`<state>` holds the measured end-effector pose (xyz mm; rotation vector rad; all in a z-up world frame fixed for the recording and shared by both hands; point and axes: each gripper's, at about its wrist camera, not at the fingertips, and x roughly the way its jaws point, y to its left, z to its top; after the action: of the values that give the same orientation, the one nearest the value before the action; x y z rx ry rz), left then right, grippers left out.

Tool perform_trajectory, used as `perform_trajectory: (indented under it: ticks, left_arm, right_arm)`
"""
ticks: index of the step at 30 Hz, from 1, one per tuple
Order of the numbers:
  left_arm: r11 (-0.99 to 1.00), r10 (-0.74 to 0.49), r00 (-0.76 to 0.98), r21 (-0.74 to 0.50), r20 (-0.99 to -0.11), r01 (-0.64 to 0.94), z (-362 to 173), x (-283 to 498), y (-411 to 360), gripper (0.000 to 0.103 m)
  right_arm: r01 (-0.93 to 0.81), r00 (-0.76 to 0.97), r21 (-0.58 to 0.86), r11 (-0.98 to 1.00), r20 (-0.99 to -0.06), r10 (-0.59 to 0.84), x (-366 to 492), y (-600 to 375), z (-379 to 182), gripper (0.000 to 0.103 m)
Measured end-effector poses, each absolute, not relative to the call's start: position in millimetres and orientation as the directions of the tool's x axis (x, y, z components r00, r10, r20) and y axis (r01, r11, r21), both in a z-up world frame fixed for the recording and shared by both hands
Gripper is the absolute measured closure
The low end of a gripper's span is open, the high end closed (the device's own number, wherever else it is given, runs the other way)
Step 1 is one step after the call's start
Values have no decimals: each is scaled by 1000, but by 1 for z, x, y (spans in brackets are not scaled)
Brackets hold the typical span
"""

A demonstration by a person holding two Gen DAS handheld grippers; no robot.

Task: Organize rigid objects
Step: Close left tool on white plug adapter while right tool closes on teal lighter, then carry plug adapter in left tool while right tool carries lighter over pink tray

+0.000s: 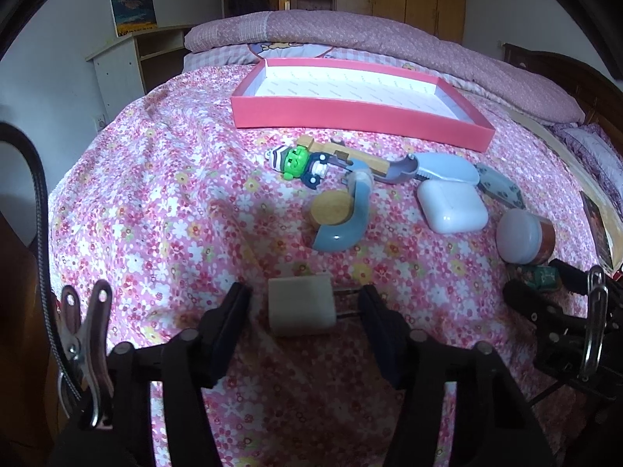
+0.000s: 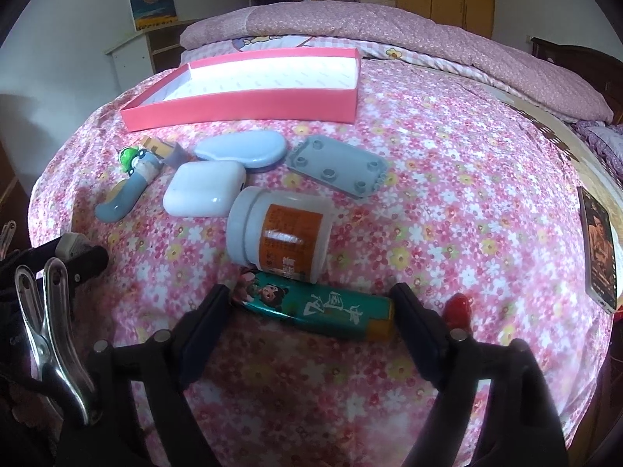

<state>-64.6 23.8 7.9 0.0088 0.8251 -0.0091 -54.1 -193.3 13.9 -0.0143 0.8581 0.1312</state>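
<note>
Flowered bedspread [image 1: 155, 214]: white charger [image 1: 301, 305] between parted left gripper [image 1: 303, 311] only in left view; lighter [image 2: 315, 305] spanned, ungrasped, by right gripper [image 2: 311, 311]

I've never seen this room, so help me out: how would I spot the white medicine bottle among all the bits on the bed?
Start at the pink tray on the flowery bedspread and come toward the camera, past the white earbud case. The medicine bottle lies on its side there, the only item with an orange label.

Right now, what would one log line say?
left gripper: jaws around cream block | right gripper: jaws around teal lighter | pink tray: empty
</note>
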Motion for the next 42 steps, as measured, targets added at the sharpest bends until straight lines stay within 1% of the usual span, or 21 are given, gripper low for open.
perform_trajectory:
  ticks: [1,3,4,7,15,30,33,36,42]
  left_arm:
    - [1000,-4,680,7,-733,13,8,-65,23,47]
    - [1000,-3,687,16,-727,21,11,-67,22,53]
    - [999,-4,691,21,-722,28,12,-68,21,55]
    - [999,0,696,32,-718,34,14,-70,18,55]
    - [999,-32,706,-12,-707,34,24,-72,24,55]
    - [998,-63,727,-52,-684,38,41,-81,25,55]
    - [995,-95,740,-70,-666,65,48,-86,23,55]
    - [994,-107,757,-54,-644,95,56,-91,16,55]
    - [992,-121,759,-48,-640,118,60,-91,9,55]
  right_arm:
    - [-123,647,42,992,-755,112,-55,-194,14,19]
    - [-128,646,47,991,-754,119,-57,-195,15,19]
    - [-131,645,50,990,-754,123,-58,-196,15,19]
    - [-141,644,67,988,-751,143,-61,-199,16,19]
    - [-178,652,85,980,-736,182,-71,-201,24,19]
    - [-256,711,84,963,-659,246,-90,-194,50,19]
    - [-269,717,82,960,-648,256,-91,-191,54,19]
    - [-280,721,85,956,-639,268,-93,-190,57,19]
    - [-290,731,84,953,-624,277,-96,-189,61,19]
